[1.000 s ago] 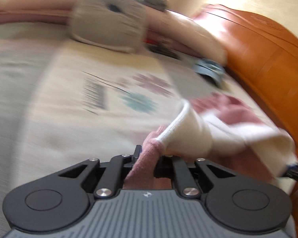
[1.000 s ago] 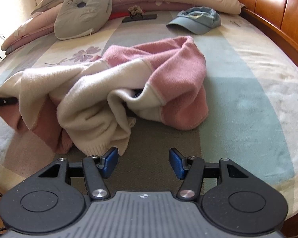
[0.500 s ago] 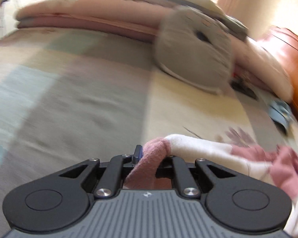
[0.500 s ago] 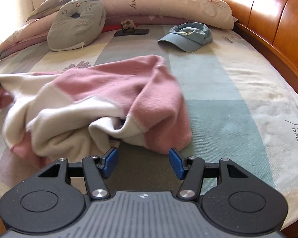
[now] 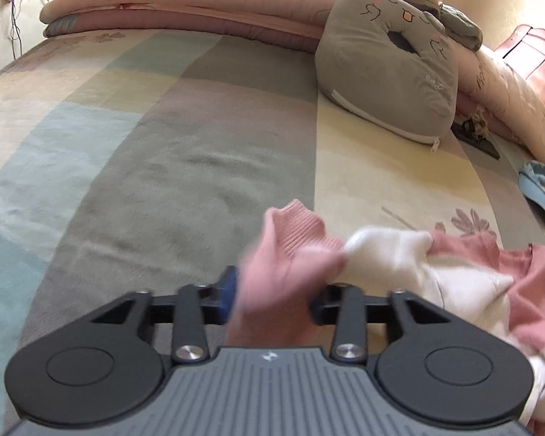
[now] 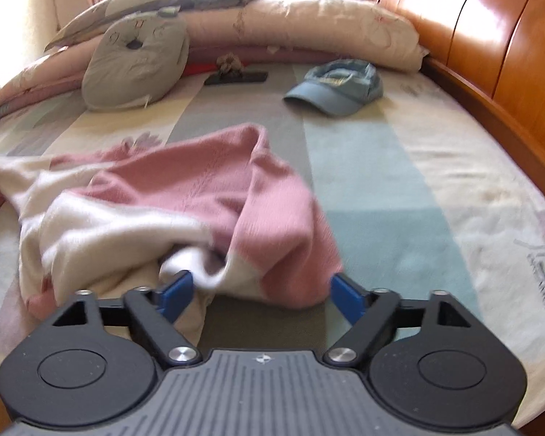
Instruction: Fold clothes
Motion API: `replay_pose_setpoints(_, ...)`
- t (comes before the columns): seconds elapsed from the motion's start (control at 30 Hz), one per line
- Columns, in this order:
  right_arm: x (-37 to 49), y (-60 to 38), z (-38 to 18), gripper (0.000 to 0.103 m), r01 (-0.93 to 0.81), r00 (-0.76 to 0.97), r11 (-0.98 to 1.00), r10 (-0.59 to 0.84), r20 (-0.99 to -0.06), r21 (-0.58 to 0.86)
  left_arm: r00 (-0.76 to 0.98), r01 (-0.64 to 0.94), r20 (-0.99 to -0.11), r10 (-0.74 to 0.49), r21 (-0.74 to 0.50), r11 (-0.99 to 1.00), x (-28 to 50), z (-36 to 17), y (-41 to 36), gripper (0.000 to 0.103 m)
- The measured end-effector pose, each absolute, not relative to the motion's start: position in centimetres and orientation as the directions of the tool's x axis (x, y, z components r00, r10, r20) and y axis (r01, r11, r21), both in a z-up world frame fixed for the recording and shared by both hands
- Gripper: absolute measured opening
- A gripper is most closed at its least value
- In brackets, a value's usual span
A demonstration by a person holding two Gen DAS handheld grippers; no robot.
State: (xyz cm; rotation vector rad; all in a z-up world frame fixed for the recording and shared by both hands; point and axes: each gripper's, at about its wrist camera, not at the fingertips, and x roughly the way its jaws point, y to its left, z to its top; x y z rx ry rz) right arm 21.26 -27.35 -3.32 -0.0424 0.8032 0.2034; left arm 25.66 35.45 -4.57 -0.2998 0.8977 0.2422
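Note:
A pink and cream knitted sweater [image 6: 185,203] lies crumpled on the striped bedspread [image 6: 374,189]. In the left wrist view its pink cuffed sleeve [image 5: 290,254] lies between the fingers of my left gripper [image 5: 272,294], whose jaws stand apart, so the sleeve is loose. The rest of the sweater [image 5: 454,272] trails off to the right. My right gripper [image 6: 261,290] is wide open just in front of the sweater's near edge, its left pad touching the cream fold.
A grey cat-face cushion [image 6: 134,61] and rolled pink quilts [image 6: 309,32] lie at the bed's far side. A blue cap [image 6: 338,87] and a dark flat object [image 6: 236,76] lie beyond the sweater. The wooden headboard [image 6: 490,43] runs along the right.
My left gripper swung left dragging the sleeve, then opened its jaws and let the sleeve go. The sweater spread out leftward. My right gripper opened wider and moved up to the sweater's edge.

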Motion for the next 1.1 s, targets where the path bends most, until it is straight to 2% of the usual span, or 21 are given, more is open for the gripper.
replay_pose_setpoints(0.1, 23.3, -27.0, -2.6, 0.103, -0.199, 0.665, 0.98, 0.155, -0.731, 0.027, 0.593, -0.307, -0.803, 0.065, -0.151, 0.94, 23.8, -3.9, 35.1, 0.052)
replay_pose_setpoints(0.17, 24.9, -26.2, -3.0, 0.103, -0.211, 0.639, 0.977, 0.136, -0.757, -0.003, 0.599, -0.302, -0.799, 0.05, -0.168, 0.938, 22.5, -3.4, 34.6, 0.053)
replay_pose_setpoints(0.27, 27.4, -24.9, -4.6, 0.103, -0.194, 0.565, 0.973, 0.007, -0.825, -0.124, 0.622, -0.246, -0.783, 0.002, -0.193, 0.95, 21.1, -2.8, 32.5, 0.063)
replay_pose_setpoints(0.4, 29.3, -26.0, -6.0, 0.103, -0.144, 0.509, 0.959, -0.141, -0.849, -0.246, 0.632, -0.094, -0.767, -0.114, -0.222, 0.971, 20.6, -2.7, 27.3, 0.067)
replay_pose_setpoints(0.57, 31.5, -29.7, -6.1, 0.103, -0.064, 0.468, 0.962, -0.206, -0.86, -0.265, 0.606, 0.115, -0.745, -0.279, -0.265, 0.957, 22.0, -3.8, 19.4, 0.068)
replay_pose_setpoints(0.73, 33.9, -32.2, -6.1, 0.103, -0.016, 0.443, 0.97, -0.211, -0.871, -0.243, 0.58, 0.235, -0.73, -0.362, -0.276, 0.932, 23.0, -4.5, 13.3, 0.069)
replay_pose_setpoints(0.93, 37.0, -33.6, -6.9, 0.103, -0.011, 0.404, 0.958, -0.259, -0.877, -0.288, 0.578, 0.251, -0.738, -0.349, -0.246, 0.936, 23.7, -5.0, 11.1, 0.07)
replay_pose_setpoints(1.1, 41.4, -35.7, -6.7, 0.103, 0.045, 0.431, 0.894, -0.42, -0.798, -0.446, 0.578, 0.227, -0.748, -0.325, -0.236, 0.945, 24.0, -5.2, 11.6, 0.07)
